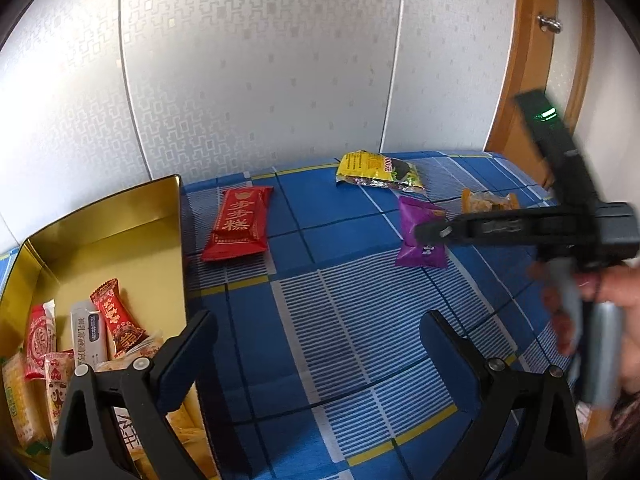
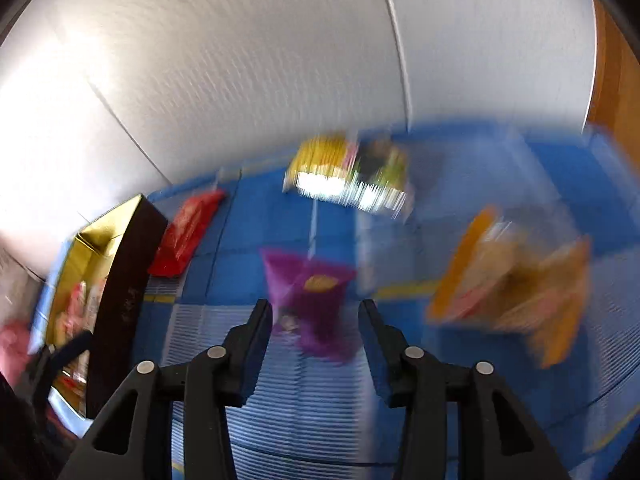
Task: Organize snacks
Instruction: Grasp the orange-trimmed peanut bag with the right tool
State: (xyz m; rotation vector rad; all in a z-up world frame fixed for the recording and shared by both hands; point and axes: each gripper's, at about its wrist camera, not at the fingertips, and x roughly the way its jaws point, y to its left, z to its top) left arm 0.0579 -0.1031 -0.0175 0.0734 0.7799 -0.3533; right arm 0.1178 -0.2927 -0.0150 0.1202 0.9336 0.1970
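Purple snack packet lay on blue checked cloth at 1 o'clock from gold tin, right gripper jaws apart straddling it unclamped, left gripper wide, empty; should centre, then squeeze gently.

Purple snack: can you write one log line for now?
right hand-held gripper: open, over purple snack | left hand-held gripper: open, empty

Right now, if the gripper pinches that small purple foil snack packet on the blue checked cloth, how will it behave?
The purple foil snack packet looks puffed and pillow-shaped, so it probably gives and crinkles under the pads. It seems light for its size. Its glossy wrapper may slip, so pinching a crimped end seam likely holds better.
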